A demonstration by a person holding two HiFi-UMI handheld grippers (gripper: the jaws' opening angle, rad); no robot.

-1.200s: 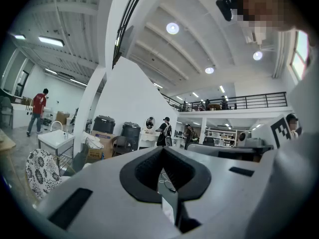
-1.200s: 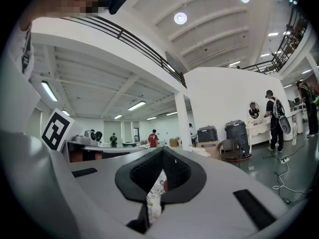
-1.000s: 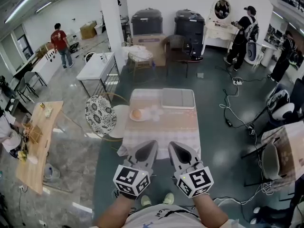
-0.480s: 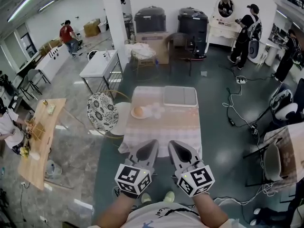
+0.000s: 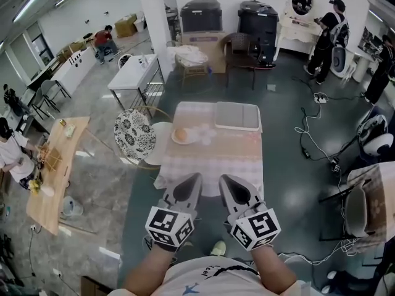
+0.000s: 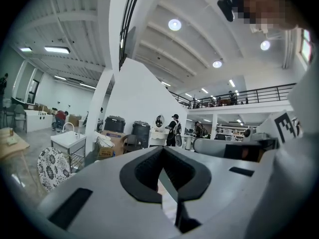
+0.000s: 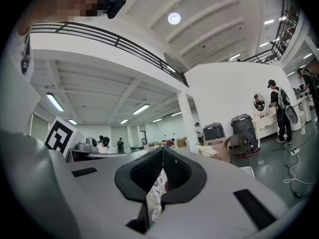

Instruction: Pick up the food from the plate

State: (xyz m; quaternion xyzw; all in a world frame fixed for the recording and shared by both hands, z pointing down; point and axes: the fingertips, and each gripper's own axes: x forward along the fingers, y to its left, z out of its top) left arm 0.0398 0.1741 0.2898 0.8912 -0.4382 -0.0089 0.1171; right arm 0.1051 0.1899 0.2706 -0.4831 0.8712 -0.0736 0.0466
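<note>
A small white plate (image 5: 183,137) sits on the left side of the checked-cloth table (image 5: 213,159), with a round orange-brown piece of food (image 5: 179,134) on it. Something pale and crumpled (image 5: 200,133) lies beside the plate. Both grippers are held side by side in front of the person, short of the table's near edge. My left gripper (image 5: 194,178) (image 6: 162,151) has its jaws together with nothing between them. My right gripper (image 5: 223,179) (image 7: 163,151) is likewise shut and empty. The plate is well ahead of both tips.
A grey tray (image 5: 237,116) lies at the table's far right. A patterned round-backed chair (image 5: 134,134) stands against the table's left side. Cables (image 5: 311,134) trail over the floor at right. A wooden table (image 5: 52,177) stands far left; people stand at the back.
The head view has shifted a little, so the table and the room sit slightly higher and nearer. Both grippers stay shut, side by side, in about the same place.
</note>
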